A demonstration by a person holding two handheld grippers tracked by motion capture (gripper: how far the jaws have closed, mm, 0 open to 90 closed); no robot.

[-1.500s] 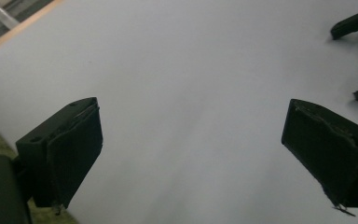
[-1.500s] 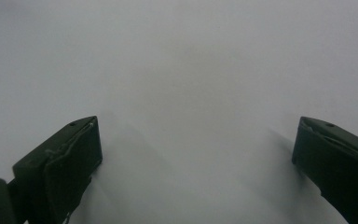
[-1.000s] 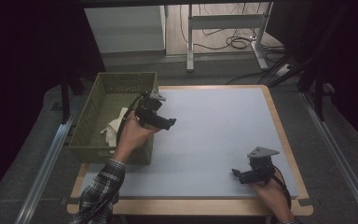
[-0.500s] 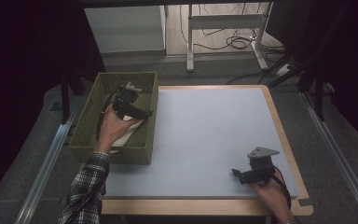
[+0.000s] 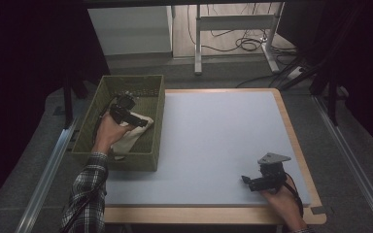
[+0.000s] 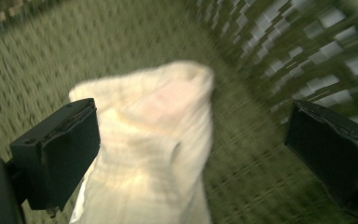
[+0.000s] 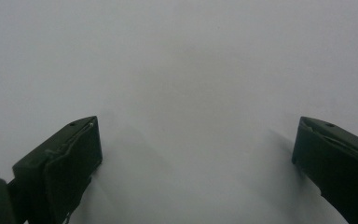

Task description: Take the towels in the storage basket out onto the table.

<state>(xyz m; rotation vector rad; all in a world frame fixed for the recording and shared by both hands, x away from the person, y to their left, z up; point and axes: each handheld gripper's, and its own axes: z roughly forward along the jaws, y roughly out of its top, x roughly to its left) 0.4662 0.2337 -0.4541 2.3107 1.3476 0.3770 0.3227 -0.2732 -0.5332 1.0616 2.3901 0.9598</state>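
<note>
A cream cloth (image 5: 135, 132) lies bunched inside the olive woven basket (image 5: 156, 102) at the table's left side. My left gripper (image 5: 143, 121) hovers inside the basket just over the cloth. In the left gripper view the cloth (image 6: 154, 140) lies on the basket floor between wide-apart jaws, and the left gripper (image 6: 191, 149) is open. My right gripper (image 5: 245, 180) rests low over the pale blue mat (image 5: 223, 136) near the front right corner. In the right gripper view, the right gripper (image 7: 196, 158) is open with bare mat (image 7: 177, 70) between its jaws.
The wooden table edge (image 5: 291, 116) frames the mat. Metal rails (image 5: 48, 170) run along both sides of the table. A white cabinet (image 5: 131, 29) and a desk frame with cables (image 5: 243, 29) stand on the floor behind.
The left hand has moved from the mat's left edge into the basket, down over the cloth. The right gripper has stayed put.
</note>
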